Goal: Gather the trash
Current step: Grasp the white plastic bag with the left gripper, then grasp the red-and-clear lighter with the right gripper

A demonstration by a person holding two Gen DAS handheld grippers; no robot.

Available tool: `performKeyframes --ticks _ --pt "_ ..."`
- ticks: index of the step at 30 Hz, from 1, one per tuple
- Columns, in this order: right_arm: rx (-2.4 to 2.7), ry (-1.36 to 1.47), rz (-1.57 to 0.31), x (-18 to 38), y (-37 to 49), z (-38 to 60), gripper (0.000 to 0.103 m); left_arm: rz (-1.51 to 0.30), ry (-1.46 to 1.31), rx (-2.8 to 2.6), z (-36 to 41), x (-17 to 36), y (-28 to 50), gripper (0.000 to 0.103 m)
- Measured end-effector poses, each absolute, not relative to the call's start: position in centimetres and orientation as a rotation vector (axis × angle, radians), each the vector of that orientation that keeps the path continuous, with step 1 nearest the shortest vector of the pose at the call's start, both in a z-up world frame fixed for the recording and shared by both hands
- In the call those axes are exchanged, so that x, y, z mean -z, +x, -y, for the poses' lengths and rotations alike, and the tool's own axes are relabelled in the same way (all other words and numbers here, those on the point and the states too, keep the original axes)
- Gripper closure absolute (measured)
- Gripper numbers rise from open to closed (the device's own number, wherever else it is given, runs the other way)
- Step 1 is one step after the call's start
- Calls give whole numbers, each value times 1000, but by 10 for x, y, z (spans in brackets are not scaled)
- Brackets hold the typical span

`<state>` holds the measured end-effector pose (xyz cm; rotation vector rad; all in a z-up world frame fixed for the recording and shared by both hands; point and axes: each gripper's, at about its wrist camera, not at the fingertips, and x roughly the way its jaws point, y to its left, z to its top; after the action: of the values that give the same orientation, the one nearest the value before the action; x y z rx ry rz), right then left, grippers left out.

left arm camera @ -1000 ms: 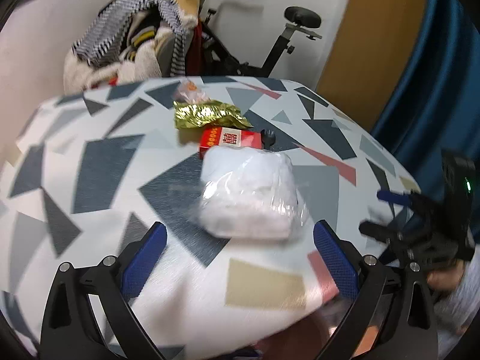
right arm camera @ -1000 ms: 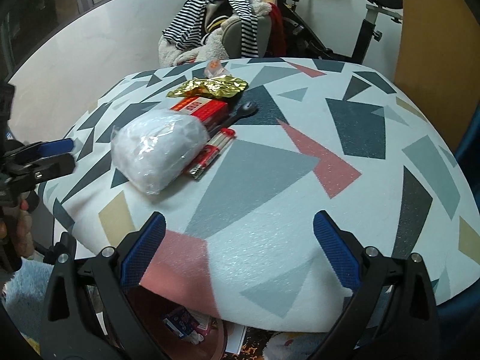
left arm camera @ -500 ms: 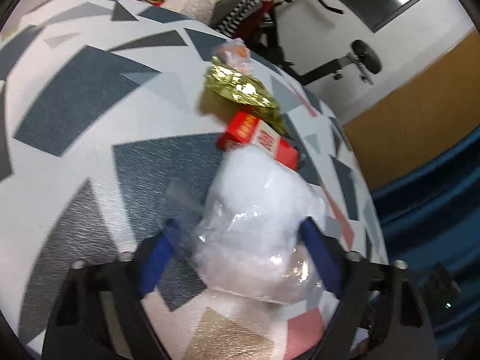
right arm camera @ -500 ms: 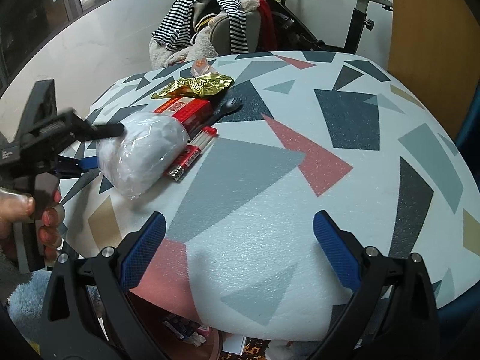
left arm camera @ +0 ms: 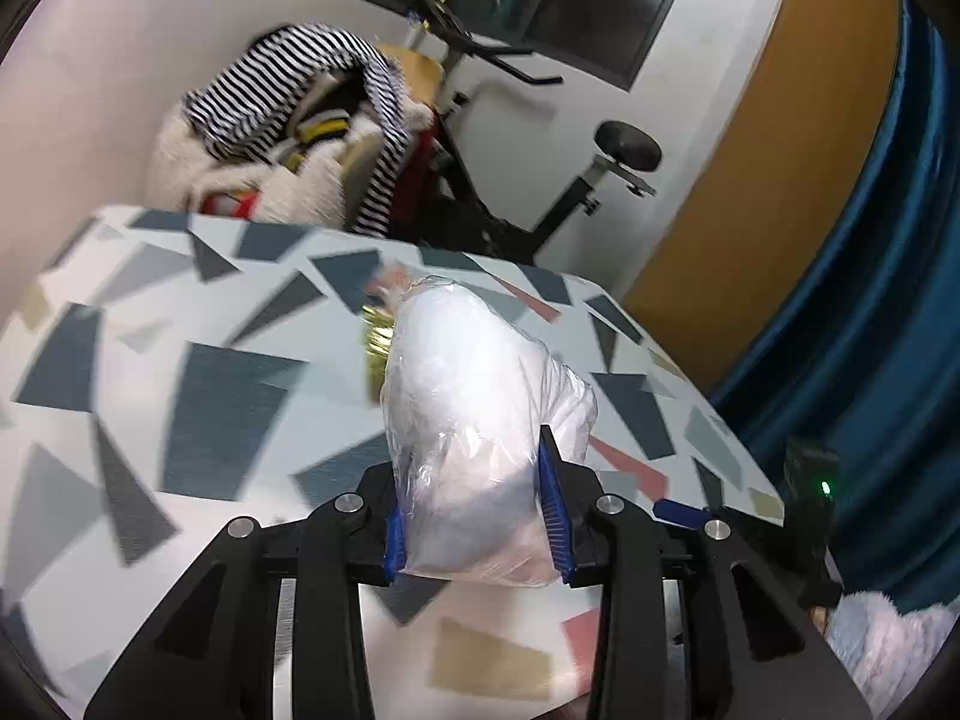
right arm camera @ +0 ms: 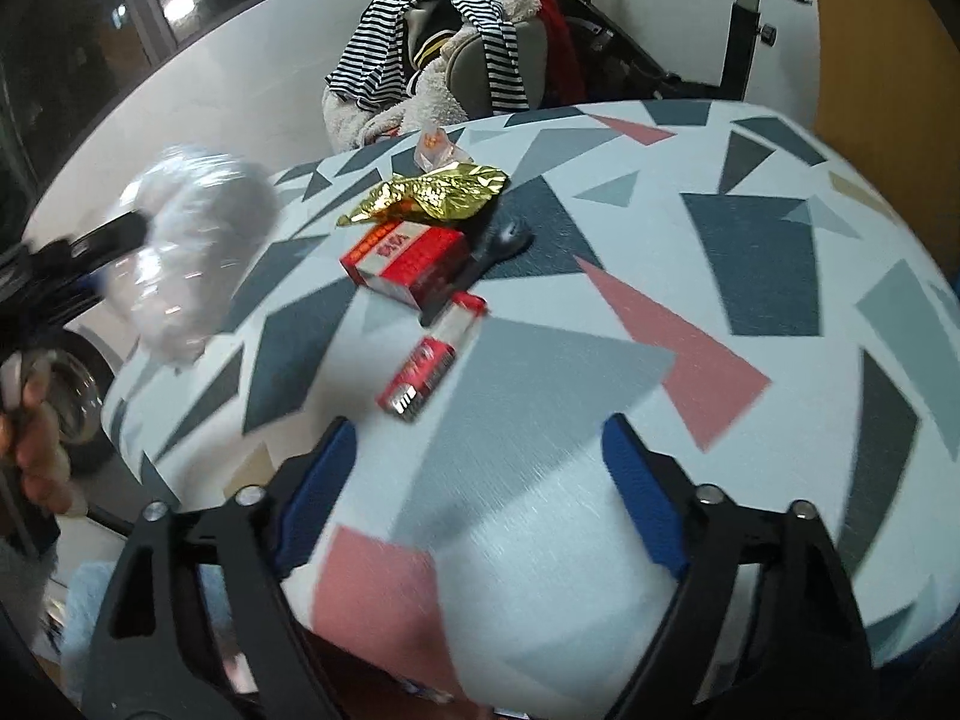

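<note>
The left gripper [left arm camera: 474, 531] pinched a clear plastic bag of white stuffing [left arm camera: 474, 414] between its blue pads [left arm camera: 551, 516], its jaws having just been closing on the soft bundle, which bulged up and forward past the fingertips and hung clear of the patterned table [left arm camera: 180, 396] beneath it. The first pick of the clean-up appeared made: the bag was off the tabletop and, by the look of it, on its way to wherever the trash is gathered, though no bin could be made out for certain in either view. The gripper tilted downward across the table's near edge, with the bag carried in front of it. Seen from the right wrist, the same bag [right arm camera: 186, 264] was a blurred shape off to the left, beyond the table's rim, above the person's hand [right arm camera: 33, 450] on the handle. The right gripper [right arm camera: 480, 498] stood with its jaws apart and nothing between them, though they had just been narrowing, angled down over the near side of the table. Just ahead of its fingertips lay a small red pack [right arm camera: 429, 369]; beyond that sat a red box [right arm camera: 405, 261], a crumpled gold wrapper [right arm camera: 429, 198] and, farthest, a small clear wrapper [right arm camera: 433, 147]. The next move likely called for the left hand to carry the bag to its drop point without loosening the squeeze, while the right hand lowered over the red pack, the nearest piece.
</note>
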<state>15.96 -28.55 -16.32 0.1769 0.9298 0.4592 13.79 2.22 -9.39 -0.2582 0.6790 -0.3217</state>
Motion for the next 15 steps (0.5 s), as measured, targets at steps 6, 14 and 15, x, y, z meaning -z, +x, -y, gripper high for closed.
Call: performKeyframes --ticks 6,14,15 --pt "-437 184 -982 171 188 254 47 -675 -265 236 -54 93 110 68" --pt "-306 62 -1038 180 209 213 63 -686 -356 174 -85 99 81 68" --pt "-291 34 -1039 181 209 209 65 -684 -361 173 -87 99 78 68"
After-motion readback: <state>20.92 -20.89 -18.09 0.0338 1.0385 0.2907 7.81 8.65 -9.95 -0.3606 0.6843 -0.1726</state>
